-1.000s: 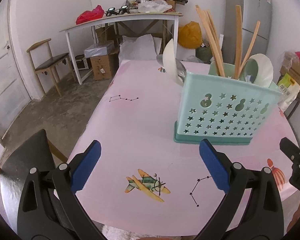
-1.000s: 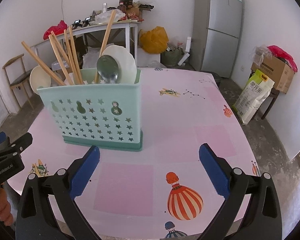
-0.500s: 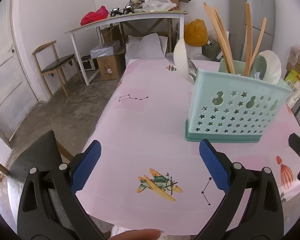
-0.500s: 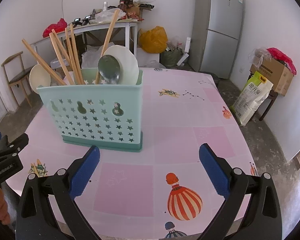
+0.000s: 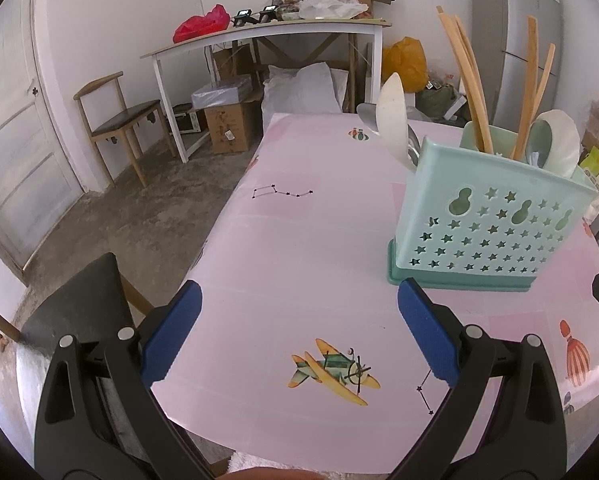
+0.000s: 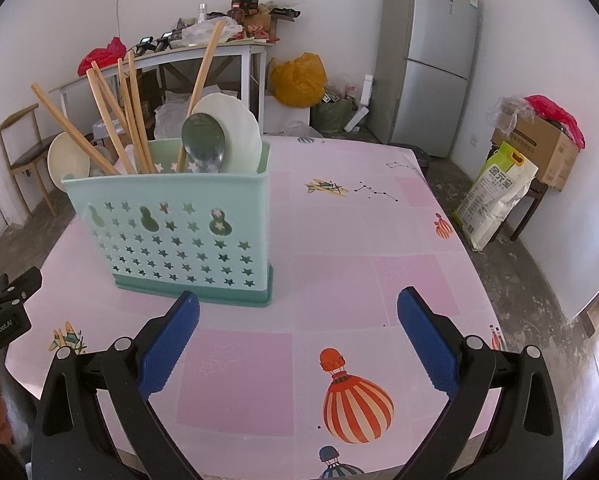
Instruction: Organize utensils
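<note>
A mint-green utensil holder [image 5: 487, 224] [image 6: 179, 232] with star cut-outs stands on the pink table [image 5: 299, 248] [image 6: 359, 264]. Several wooden chopsticks [image 6: 111, 116] [image 5: 467, 84], white ceramic spoons [image 6: 231, 136] [image 5: 395, 116] and a metal spoon [image 6: 203, 144] stand upright in it. My left gripper [image 5: 299, 336] hovers open over the table's near edge, left of the holder, with nothing between its fingers. My right gripper [image 6: 297, 344] is open too, in front of the holder and slightly to its right, also holding nothing. The left gripper's tip [image 6: 7, 300] shows at the left edge of the right wrist view.
A dark chair back [image 5: 71, 312] sits at the table's near left corner. Behind stand a cluttered white desk [image 5: 267, 36], a wooden chair [image 5: 115, 116], a grey fridge [image 6: 431, 56], cardboard boxes [image 6: 539, 148] and a rice bag [image 6: 495, 200] on the floor.
My left gripper has drifted left and back, so the holder sits further right in its view. The right gripper edged slightly closer to the holder. Both stay open.
</note>
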The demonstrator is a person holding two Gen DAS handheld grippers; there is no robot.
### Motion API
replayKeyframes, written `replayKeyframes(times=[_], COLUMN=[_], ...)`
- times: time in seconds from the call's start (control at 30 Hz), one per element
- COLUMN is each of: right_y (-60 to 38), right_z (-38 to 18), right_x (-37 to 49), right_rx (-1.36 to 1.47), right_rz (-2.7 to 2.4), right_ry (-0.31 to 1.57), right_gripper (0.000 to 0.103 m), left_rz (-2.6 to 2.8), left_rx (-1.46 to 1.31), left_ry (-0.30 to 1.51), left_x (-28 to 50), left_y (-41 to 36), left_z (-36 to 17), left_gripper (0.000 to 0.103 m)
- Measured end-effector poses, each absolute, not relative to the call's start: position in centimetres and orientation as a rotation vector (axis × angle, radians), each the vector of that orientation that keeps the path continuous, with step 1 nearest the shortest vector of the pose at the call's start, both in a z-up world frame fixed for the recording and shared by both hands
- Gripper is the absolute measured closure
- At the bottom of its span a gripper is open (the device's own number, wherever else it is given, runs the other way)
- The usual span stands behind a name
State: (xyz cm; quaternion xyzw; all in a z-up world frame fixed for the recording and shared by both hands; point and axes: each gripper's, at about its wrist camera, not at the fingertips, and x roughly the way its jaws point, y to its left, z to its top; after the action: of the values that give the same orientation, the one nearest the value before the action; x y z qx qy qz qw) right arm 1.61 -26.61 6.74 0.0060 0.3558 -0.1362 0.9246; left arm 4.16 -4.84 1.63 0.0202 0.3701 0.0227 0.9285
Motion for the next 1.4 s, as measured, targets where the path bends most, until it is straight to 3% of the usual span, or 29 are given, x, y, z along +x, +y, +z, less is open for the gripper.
replayKeyframes(times=[1.4], right_y=[-26.22], right_z=[7.11], right_x=[1.34], right_rx=[0.003], right_rz=[-0.265], right_ry=[0.727], right_gripper=[0.007], left_rz=[0.036], left_rx=[0.032], left_ry=[0.755], left_x=[4.02], left_y=[-4.91], left_z=[2.02], left_gripper=[0.008])
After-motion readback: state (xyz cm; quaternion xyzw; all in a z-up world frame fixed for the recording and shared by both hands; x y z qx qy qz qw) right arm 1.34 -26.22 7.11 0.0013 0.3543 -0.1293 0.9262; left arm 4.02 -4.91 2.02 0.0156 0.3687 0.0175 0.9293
